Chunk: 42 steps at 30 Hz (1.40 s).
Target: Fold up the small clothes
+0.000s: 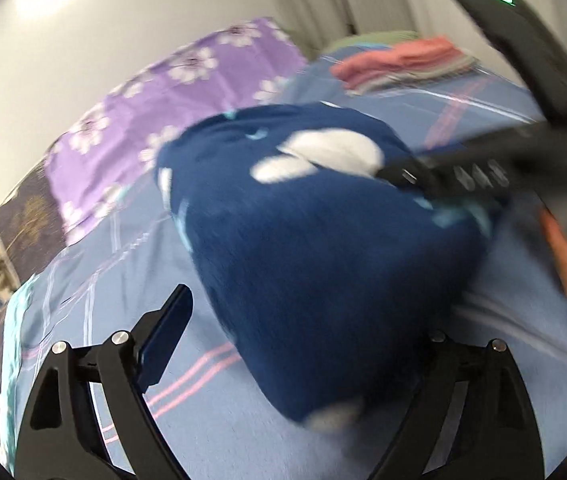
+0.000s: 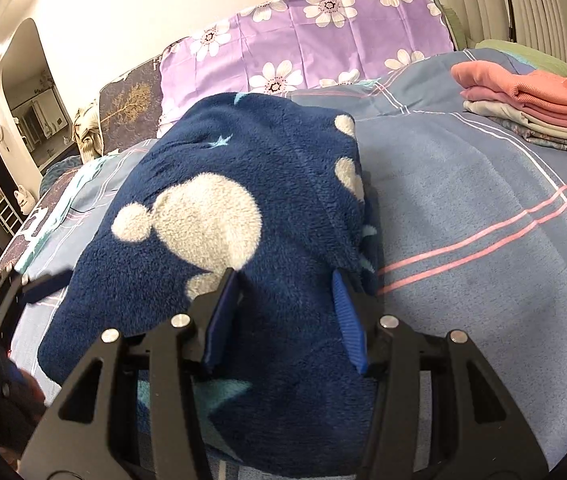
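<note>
Navy fleece garment [image 2: 243, 240] folded, lying on bed [image 2: 483, 208]. Right tongs [image 2: 287, 280] half closed, pressing its near edge. Left tongs [image 1: 295, 312] wide, empty. Next: release, move to stack [image 2: 531, 100].

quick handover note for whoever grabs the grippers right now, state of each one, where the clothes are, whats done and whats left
Left gripper: open, holding nothing, beside the navy fleece garment.
Right gripper: jaws part open, pads pressed into a thick fold of the fleece at its near edge; I read that as a grip.
The fleece lies bunched on the blue striped bed cover, apparently partly folded over.
A stack of folded clothes, salmon piece on top, sits at the bed's far right.
Left: finish and flatten the fleece fold, then probably add it to the stack.
</note>
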Motion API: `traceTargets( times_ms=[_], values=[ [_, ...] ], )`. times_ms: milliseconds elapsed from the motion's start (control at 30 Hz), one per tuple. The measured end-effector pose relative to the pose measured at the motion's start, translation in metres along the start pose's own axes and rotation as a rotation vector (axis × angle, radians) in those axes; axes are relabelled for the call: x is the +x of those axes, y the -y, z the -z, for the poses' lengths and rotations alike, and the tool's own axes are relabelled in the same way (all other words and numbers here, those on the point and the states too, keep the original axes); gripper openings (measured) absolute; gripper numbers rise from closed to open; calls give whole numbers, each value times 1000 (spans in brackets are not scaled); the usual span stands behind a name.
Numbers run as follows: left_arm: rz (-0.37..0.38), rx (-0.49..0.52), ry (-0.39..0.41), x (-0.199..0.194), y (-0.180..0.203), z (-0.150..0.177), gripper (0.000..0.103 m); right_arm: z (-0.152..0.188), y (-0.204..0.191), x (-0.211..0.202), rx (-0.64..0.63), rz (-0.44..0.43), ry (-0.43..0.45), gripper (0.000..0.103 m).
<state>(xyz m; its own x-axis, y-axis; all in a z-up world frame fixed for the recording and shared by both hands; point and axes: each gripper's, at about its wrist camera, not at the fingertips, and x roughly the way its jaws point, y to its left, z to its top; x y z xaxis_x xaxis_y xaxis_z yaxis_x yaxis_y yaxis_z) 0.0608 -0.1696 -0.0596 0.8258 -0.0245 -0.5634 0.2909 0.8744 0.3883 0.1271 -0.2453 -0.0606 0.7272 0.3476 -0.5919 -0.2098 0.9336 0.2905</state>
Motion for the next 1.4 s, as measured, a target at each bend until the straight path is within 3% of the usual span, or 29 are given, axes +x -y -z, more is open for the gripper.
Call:
traceTargets(
  times_ms=[167,267,367,467,533,633,700,800,900,967,1000,1033,1100,1200,1267,1333,1400],
  values=[
    [-194,50,-48,2,-11,24,88,1,0,1,-16,-2,4,49],
    [-146,-58,-79,5,-31,39,88,0,-1,1,-30,-41,-6,49],
    [-178,12,-62,0,-20,34,83,1,-9,0,-53,-5,2,49],
    [-76,36,-68,-12,-15,30,56,0,-5,-2,-29,-23,-5,50],
    [47,22,-67,-26,-17,28,29,0,-3,-2,-13,-36,-8,50],
    [180,19,-33,-59,-26,21,21,-1,1,-2,3,-43,-10,51],
    [226,12,3,-73,-33,15,17,-2,0,-2,2,-40,-11,51],
    [217,-17,77,-80,-46,0,17,-2,-4,-2,-18,-16,-9,51],
    [201,-38,126,-49,-57,-18,17,-1,-9,-3,-36,4,-3,51],
    [235,-82,79,-13,-65,-26,21,1,-10,-3,-37,9,-2,51],
    [226,-105,11,11,-61,-22,29,1,-10,-3,-37,12,-2,51],
    [209,-103,-9,27,-57,-16,30,2,-10,-3,-39,16,-6,51],
    [152,-33,25,34,-43,-10,30,2,-15,-3,-65,41,-2,51],
    [133,-29,-8,26,-41,-13,28,6,-24,-3,-95,82,7,52],
    [166,-33,-20,22,-49,-17,28,6,-24,-3,-94,84,8,52],
    [253,-99,-22,13,-67,-26,28,6,-22,-2,-86,78,8,52],
    [275,-148,10,8,-84,-36,28,7,-18,-3,-68,63,7,52]
  ],
)
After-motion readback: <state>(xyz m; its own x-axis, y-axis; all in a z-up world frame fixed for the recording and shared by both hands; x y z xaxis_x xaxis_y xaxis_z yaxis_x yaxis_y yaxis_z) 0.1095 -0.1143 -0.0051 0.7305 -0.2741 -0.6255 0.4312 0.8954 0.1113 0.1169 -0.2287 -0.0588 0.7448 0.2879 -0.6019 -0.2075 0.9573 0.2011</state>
